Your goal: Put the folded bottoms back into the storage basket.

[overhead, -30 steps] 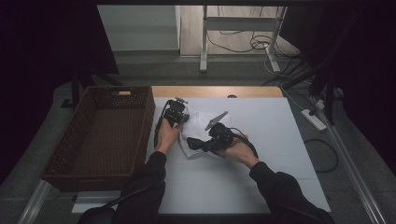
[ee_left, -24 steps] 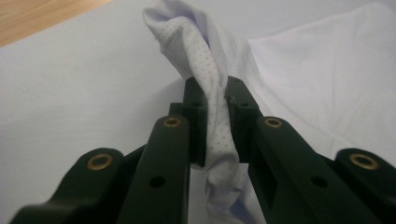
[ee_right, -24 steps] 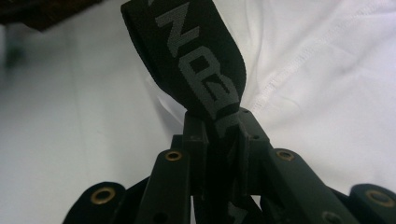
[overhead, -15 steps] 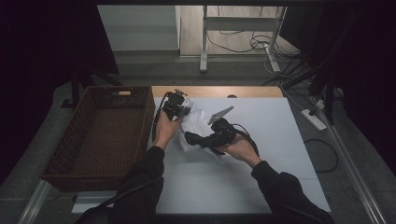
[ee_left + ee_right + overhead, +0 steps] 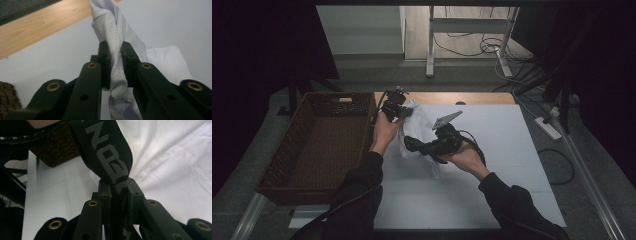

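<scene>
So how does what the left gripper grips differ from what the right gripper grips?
The left gripper pinches thin white perforated fabric, twisted into a bunch; the right gripper pinches a flat black elastic band woven with grey letters. The white fabric runs up and away from the jaws, while the band crosses diagonally over the white garment. In the high view both seem parts of one garment, held beside the wicker basket.

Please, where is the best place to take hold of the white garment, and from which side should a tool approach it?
Probably its edges. The white garment is soft and bunched, so thin gathered parts suit narrow jaws. The left tool pinches a twisted dotted fold, and the right tool clamps the black lettered band. Approaching sideways along the white table seems best.
</scene>
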{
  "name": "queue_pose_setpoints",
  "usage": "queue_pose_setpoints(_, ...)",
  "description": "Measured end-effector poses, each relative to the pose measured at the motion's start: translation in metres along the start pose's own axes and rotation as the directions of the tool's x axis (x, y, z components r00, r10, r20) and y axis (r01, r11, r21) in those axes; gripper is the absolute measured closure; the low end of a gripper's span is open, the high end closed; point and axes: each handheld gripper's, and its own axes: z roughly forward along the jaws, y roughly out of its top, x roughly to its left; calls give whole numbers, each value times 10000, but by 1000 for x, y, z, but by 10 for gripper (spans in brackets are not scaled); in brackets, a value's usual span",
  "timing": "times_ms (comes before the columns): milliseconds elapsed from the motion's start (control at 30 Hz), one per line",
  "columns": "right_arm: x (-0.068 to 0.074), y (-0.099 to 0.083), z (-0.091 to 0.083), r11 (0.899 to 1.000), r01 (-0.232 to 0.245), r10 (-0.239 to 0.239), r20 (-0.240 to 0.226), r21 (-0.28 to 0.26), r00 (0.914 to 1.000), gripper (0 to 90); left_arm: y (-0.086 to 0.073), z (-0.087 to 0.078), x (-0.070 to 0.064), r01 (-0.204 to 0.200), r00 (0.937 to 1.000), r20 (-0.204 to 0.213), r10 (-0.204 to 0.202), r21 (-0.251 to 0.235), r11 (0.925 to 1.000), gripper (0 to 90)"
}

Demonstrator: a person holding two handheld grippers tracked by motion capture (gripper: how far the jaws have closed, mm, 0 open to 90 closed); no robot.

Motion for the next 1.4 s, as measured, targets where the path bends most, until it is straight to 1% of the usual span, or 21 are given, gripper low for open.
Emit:
queue_pose_setpoints(200, 7, 9, -4, 9991, 30, -36, -150, -420, 9999, 775, 7, -17, 2, -190, 9998, -64, 189, -113, 9998, 804)
queue_pose_setpoints(400, 12, 19, -4, 9973, 60, -83, -311, -732, 9995, 775, 11, -33, 7, -120, 9999, -41, 119, -387, 9992, 804)
queue_pose_setpoints(567, 18, 29, 0, 9955, 133, -171, -398, -937, 9991, 775, 12, -46, 12, -142, 9999, -78, 137, -632, 9979, 804)
queue_pose_setpoints(833, 24, 45, 5, 9925, 278, -340, -500, -1193, 9982, 775, 11, -66, 26, -88, 9997, -255, 65, -926, 9957, 804)
queue_pose_setpoints(1133, 31, 66, 14, 9879, 429, -525, -609, -1490, 9968, 775, 7, -88, 44, 152, 9992, -359, -202, -1358, 9906, 805)
queue_pose_setpoints(1300, 36, 77, 20, 9850, 494, -617, -697, -1653, 9957, 775, 7, -102, 52, 169, 9990, -395, -232, -1536, 9880, 807)
queue_pose_setpoints(1400, 38, 83, 23, 9830, 549, -687, -738, -1752, 9949, 775, 7, -109, 56, 92, 9987, -470, -170, -1620, 9868, 809)
